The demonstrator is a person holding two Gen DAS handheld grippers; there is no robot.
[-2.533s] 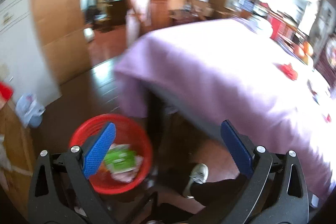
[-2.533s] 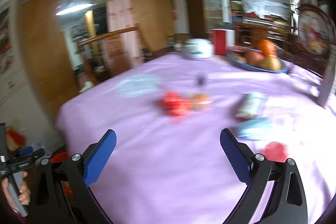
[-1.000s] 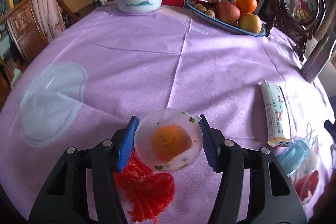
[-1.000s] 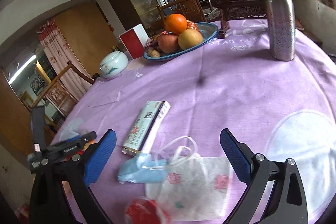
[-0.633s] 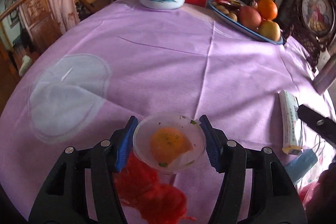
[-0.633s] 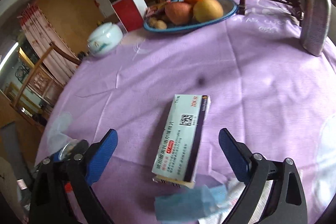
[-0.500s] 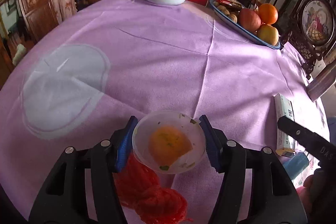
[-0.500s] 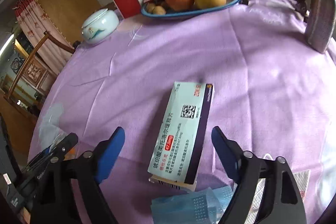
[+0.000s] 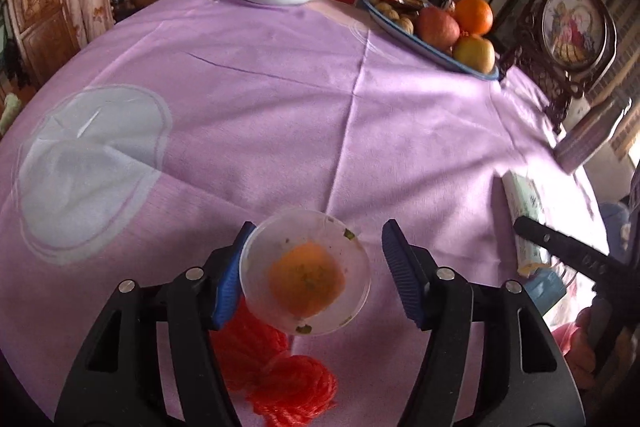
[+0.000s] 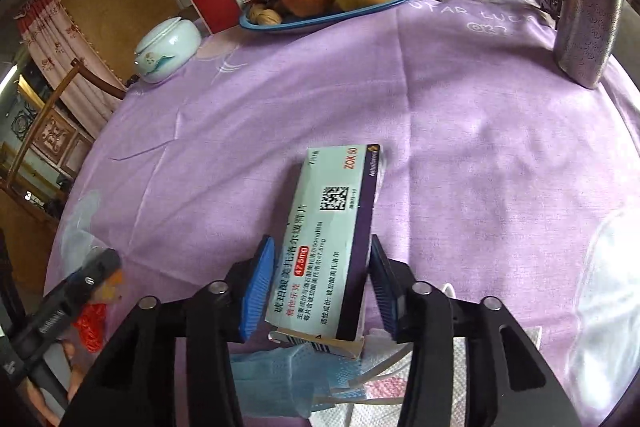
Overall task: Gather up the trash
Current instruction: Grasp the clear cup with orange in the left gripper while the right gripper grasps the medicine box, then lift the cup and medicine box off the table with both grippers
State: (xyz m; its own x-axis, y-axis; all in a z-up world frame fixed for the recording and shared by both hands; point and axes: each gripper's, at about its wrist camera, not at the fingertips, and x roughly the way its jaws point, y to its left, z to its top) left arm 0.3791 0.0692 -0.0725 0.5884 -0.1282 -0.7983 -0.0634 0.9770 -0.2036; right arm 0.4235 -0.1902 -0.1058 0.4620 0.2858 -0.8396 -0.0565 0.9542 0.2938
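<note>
Blue face mask (image 10: 280,375) just under medicine box (image 10: 328,243), red netting (image 9: 276,371) beneath plastic cup (image 9: 305,277)

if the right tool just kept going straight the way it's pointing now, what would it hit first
Most likely the white and purple cardboard medicine box, which already lies between the right tool's blue pads; the jaws have just been closing around it. Beneath it is the purple tablecloth. Whether the pads touch yet is unclear.

Clear plastic cup (image 9: 305,273): orange residue inside, mouth up, tilted | red mesh net (image 9: 276,379): bunched on purple cloth beneath cup | medicine box (image 10: 332,251): flat, end flap open, overlapping blue face mask (image 10: 280,383)
</note>
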